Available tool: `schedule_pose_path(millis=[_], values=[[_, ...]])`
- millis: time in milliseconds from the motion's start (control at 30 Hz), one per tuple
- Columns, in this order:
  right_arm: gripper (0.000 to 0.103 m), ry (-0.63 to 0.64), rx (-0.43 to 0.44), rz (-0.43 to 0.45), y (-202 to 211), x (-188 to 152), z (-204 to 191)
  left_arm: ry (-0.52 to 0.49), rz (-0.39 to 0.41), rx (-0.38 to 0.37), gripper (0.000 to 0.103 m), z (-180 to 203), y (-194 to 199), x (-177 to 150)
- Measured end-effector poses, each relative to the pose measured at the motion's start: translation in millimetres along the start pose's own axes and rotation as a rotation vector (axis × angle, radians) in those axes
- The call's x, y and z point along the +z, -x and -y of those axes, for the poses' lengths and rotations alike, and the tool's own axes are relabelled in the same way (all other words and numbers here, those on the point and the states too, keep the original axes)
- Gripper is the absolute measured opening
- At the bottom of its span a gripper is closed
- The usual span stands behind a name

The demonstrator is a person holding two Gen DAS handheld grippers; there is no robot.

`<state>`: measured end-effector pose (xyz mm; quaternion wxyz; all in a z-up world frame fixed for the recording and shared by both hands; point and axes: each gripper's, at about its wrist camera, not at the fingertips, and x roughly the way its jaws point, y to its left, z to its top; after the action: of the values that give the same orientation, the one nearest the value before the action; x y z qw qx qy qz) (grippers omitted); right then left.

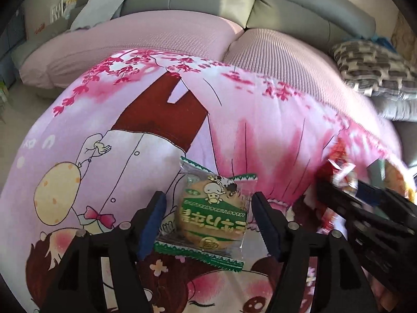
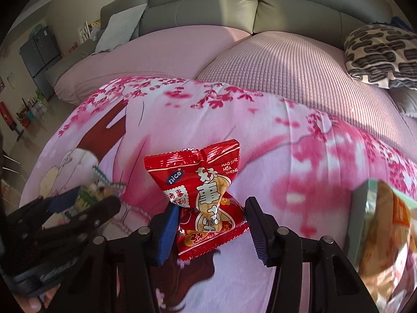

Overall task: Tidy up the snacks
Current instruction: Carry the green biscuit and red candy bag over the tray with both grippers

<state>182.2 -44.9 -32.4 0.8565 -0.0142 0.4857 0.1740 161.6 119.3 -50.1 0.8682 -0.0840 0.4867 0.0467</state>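
Two grippers: left gripper (image 1: 208,221) jaws gape around the green biscuit packet (image 1: 212,215), right gripper (image 2: 211,228) jaws pinch the red snack packet (image 2: 206,200).

The cookie packet (image 1: 212,214) lies on the printed cloth (image 1: 260,135), between the left gripper's (image 1: 208,221) fingers. Right of the cookie packet, the right gripper (image 2: 208,227) holds the peanut packet (image 2: 206,198) above the same cloth. Behind the cloth stands the sofa (image 1: 234,2), with a patterned cushion (image 1: 375,65) on its right end.
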Motion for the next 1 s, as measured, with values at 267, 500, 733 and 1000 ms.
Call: schedule_pose_path(millis=[267, 500, 733, 1000], values=[[0.054, -0.053, 0.0, -0.004, 22, -28, 11, -0.027, 0.019, 0.076, 0.052, 9, 2, -4], [0.054, -0.089, 0.015, -0.003, 39, -48, 13, 0.025, 0.005, 0.067, 0.051, 12, 15, -14], [0.053, -0.139, 0.036, 0.04, 68, -61, 23, 0.04, 0.067, 0.036, 0.051, 27, 49, -16], [0.053, -0.236, 0.018, 0.182, 133, -71, 58, -0.031, 0.193, -0.111, 0.051, 81, 97, -13]])
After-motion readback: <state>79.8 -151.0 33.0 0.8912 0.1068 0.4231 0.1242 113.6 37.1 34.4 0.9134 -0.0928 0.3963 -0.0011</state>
